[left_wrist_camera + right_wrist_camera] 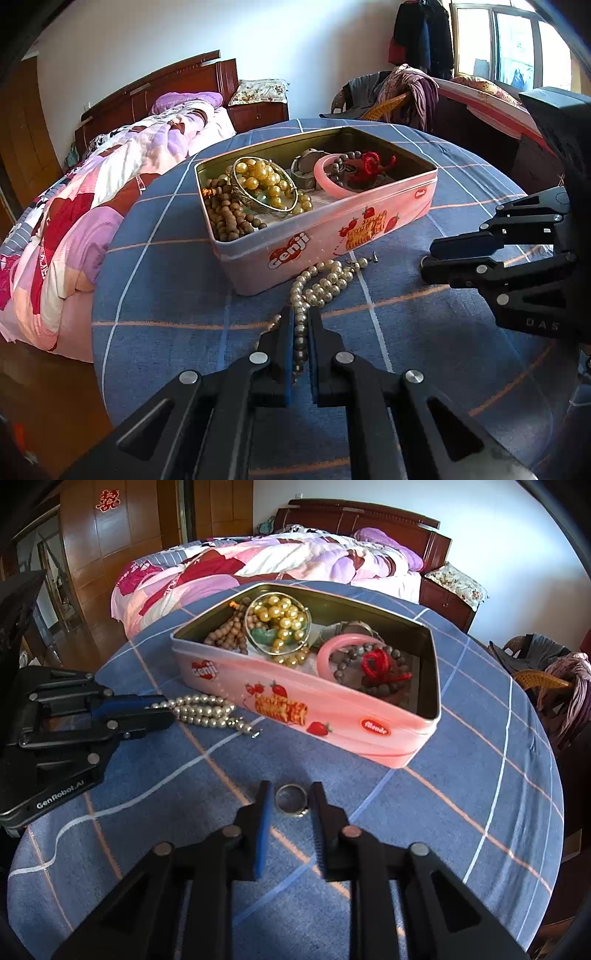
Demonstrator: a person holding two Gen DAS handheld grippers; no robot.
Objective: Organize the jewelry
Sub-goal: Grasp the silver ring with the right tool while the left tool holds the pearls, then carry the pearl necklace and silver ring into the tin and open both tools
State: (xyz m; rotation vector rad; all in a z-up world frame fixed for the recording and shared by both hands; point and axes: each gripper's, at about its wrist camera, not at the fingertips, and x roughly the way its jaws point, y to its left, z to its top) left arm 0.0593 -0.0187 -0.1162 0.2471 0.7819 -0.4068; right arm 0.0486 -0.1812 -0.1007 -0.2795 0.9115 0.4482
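Note:
A pink tin box [332,229] [332,716] stands on the blue checked tablecloth and holds gold beads [264,181], brown wooden beads [225,218], a pink bangle [327,177], a watch and a red cord [380,664]. A white pearl necklace [325,280] [207,710] lies in front of the box. My left gripper [300,314] [162,710] is shut on one end of the necklace. My right gripper [291,794] [428,256] is open around a metal ring [290,799] that lies on the cloth.
The round table [424,332] [461,830] has a blue cloth with white and orange lines. A bed with a pink quilt [92,206] [277,557] stands beyond it. A wicker chair with clothes [402,96] stands at the far side.

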